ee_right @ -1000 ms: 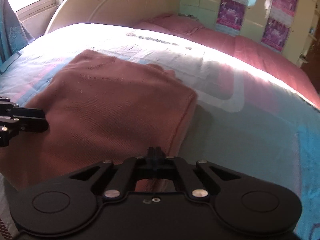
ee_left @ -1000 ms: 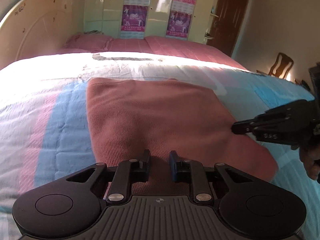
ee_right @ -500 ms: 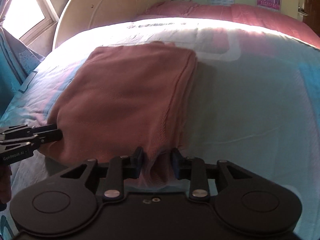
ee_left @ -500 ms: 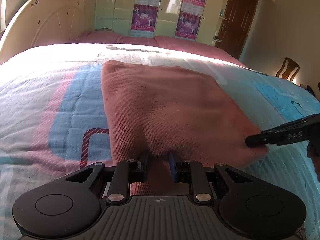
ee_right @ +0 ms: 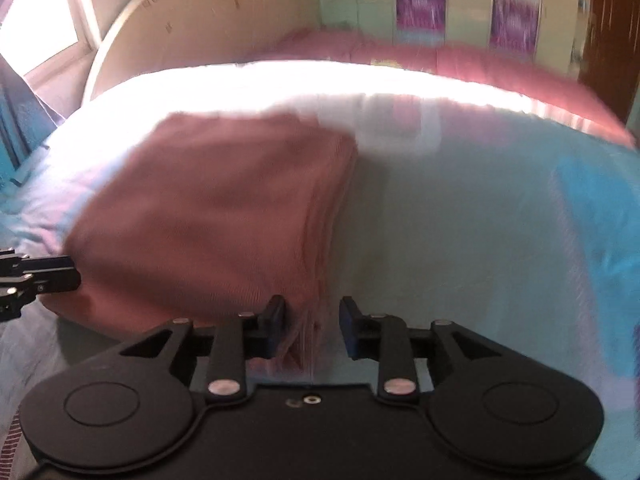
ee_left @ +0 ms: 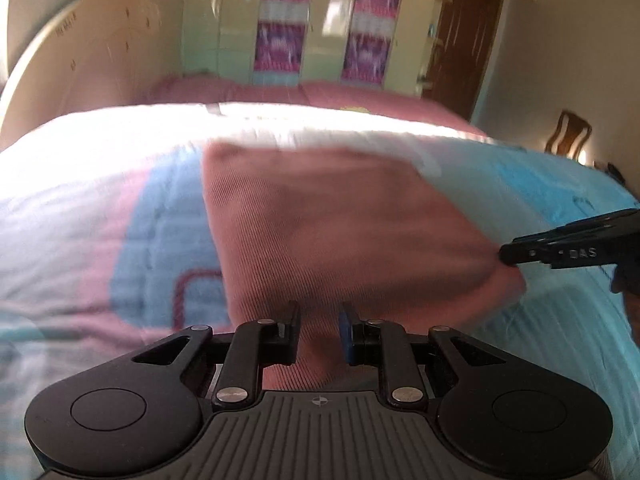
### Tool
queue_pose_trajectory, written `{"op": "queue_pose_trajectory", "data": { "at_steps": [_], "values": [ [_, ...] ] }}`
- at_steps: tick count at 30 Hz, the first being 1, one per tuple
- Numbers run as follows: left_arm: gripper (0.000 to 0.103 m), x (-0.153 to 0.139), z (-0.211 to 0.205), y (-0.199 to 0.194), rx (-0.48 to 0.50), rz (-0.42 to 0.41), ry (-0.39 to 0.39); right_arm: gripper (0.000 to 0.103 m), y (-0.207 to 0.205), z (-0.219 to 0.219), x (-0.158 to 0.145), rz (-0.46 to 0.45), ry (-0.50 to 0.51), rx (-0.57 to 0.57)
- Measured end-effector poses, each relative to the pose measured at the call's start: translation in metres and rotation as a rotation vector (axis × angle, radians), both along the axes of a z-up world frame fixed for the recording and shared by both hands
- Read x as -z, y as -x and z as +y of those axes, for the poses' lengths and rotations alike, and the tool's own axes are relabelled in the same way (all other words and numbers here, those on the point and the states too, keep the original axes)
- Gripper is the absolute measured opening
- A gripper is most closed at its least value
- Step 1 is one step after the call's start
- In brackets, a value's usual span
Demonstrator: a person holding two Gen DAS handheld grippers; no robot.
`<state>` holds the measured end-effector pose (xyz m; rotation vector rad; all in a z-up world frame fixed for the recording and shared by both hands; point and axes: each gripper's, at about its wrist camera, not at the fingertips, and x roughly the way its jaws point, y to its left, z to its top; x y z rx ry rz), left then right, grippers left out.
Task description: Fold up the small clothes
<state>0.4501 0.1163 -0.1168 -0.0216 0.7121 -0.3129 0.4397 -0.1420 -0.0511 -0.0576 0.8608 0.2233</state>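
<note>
A folded rust-pink knit garment (ee_left: 340,232) lies flat on the bed; it also shows in the right wrist view (ee_right: 216,216). My left gripper (ee_left: 319,334) sits at its near edge, jaws a small way apart with cloth between them. My right gripper (ee_right: 312,330) is at the near right corner, jaws wider apart, the garment's folded edge loose between them. The right gripper also shows from the side in the left wrist view (ee_left: 568,246), and the left one at the left edge of the right wrist view (ee_right: 36,280).
The bed has a quilt (ee_left: 120,216) in pale blue, pink and white, with pink pillows (ee_left: 320,96) at the head. A curved headboard (ee_right: 192,24), a wardrobe with posters (ee_left: 320,20), a wooden door (ee_left: 464,40) and a chair (ee_left: 568,136) stand beyond. A window (ee_right: 36,36) is at the left.
The right gripper was shut a second ago and has opened wider each frame. The left gripper's jaws have widened slightly. Both views are blurred now, and the garment's near edge has settled on the bed.
</note>
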Motion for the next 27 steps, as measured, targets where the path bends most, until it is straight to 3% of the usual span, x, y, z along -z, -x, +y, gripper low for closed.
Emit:
{"op": "queue_pose_trajectory", "data": {
  "at_steps": [3, 6, 7, 10, 14, 17, 18, 19, 20, 22, 23, 24, 25, 26, 27],
  "values": [
    [0.02, 0.004, 0.003, -0.018, -0.02, 0.006, 0.014, 0.012, 0.002, 0.02, -0.012, -0.083, 0.044, -0.07],
    [0.02, 0.014, -0.003, -0.035, -0.011, 0.046, -0.005, 0.006, -0.014, 0.038, 0.007, -0.023, 0.08, -0.127],
    [0.02, 0.017, -0.005, -0.037, -0.006, 0.051, -0.003, 0.0, -0.022, 0.038, 0.019, 0.021, 0.122, -0.116],
    [0.02, 0.016, -0.009, -0.036, -0.009, 0.05, -0.022, 0.0, -0.033, 0.027, 0.026, 0.049, 0.081, -0.081],
    [0.02, 0.016, -0.013, -0.027, -0.03, 0.036, -0.034, 0.0, -0.033, 0.032, 0.025, 0.05, 0.108, -0.102],
    [0.021, 0.004, -0.016, -0.01, -0.066, 0.012, -0.059, 0.0, -0.036, 0.021, 0.02, 0.06, 0.035, -0.073],
    [0.021, 0.001, -0.015, -0.001, -0.078, 0.003, -0.071, 0.003, -0.03, 0.014, 0.013, 0.051, -0.011, -0.051],
    [0.025, -0.004, -0.015, 0.012, -0.092, -0.008, -0.077, 0.018, -0.023, 0.007, 0.007, 0.034, -0.04, -0.035],
    [0.034, -0.009, -0.015, 0.024, -0.107, -0.019, -0.073, 0.021, -0.011, 0.004, 0.0, 0.007, -0.043, -0.018],
    [0.092, -0.019, -0.017, 0.052, -0.166, -0.07, -0.077, 0.022, 0.015, -0.004, -0.012, -0.024, -0.047, -0.014],
    [0.101, -0.025, -0.02, 0.068, -0.188, -0.111, -0.083, 0.034, 0.029, -0.009, -0.018, -0.037, -0.062, -0.011],
    [0.102, -0.029, -0.022, 0.08, -0.197, -0.133, -0.09, 0.049, 0.046, -0.015, -0.024, -0.051, -0.078, -0.008],
    [0.102, -0.033, -0.026, 0.093, -0.202, -0.136, -0.093, 0.088, 0.063, -0.019, -0.03, -0.072, -0.09, -0.001],
    [0.102, -0.036, -0.029, 0.105, -0.207, -0.135, -0.085, 0.1, 0.082, -0.024, -0.036, -0.109, -0.098, 0.011],
    [0.102, -0.039, -0.032, 0.118, -0.214, -0.134, -0.074, 0.103, 0.102, -0.027, -0.042, -0.151, -0.092, 0.019]
  ]
}}
